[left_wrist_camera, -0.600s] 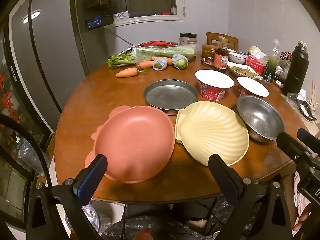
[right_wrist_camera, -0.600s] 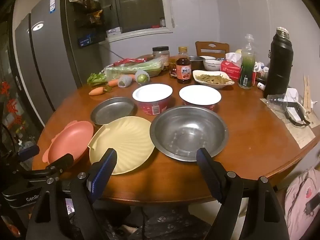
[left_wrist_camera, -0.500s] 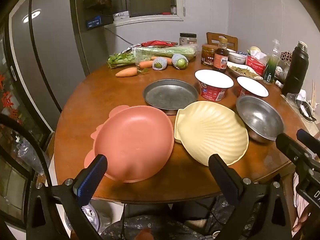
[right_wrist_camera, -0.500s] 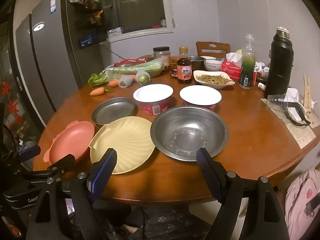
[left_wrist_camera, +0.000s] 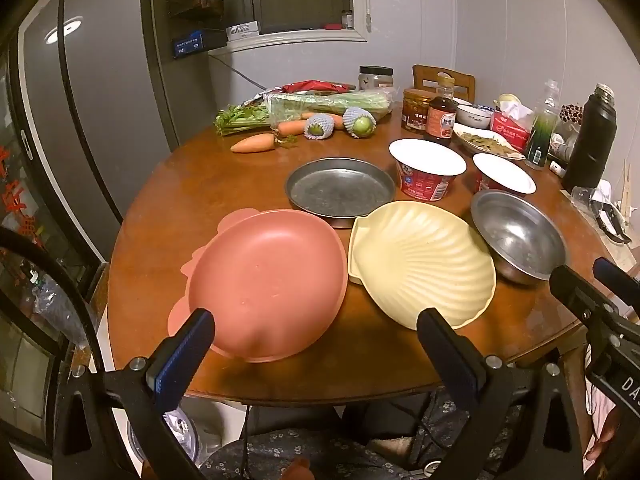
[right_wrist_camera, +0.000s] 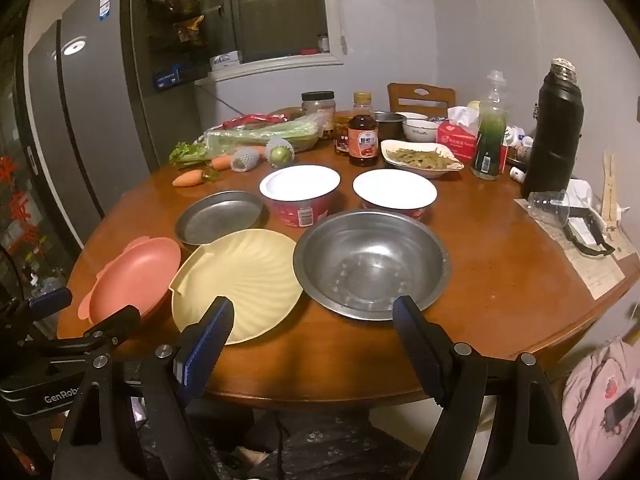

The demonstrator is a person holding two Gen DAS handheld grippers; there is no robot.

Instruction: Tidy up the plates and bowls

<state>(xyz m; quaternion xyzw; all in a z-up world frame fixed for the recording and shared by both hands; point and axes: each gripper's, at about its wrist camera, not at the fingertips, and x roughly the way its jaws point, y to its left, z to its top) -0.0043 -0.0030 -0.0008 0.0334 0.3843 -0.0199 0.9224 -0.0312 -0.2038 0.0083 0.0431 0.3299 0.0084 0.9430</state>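
Hiding pink plate's point(left_wrist_camera: 264, 280) near rim: left claw point(left_wrist_camera: 316, 344).

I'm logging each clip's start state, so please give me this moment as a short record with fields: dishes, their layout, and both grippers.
surface: round wooden table
plates: pink plate; yellow shell plate; metal plate
bowls: steel bowl; two red bowls
layout: all separate, nothing stacked; the pink and yellow rims look close
left gripper: open, empty, facing the pink plate
right gripper: open, empty, facing the steel bowl

Black grippers point(left_wrist_camera: 316, 338), blue finger pads point(right_wrist_camera: 208, 330), silver screws, "GenRob…" marking, partly cut off.
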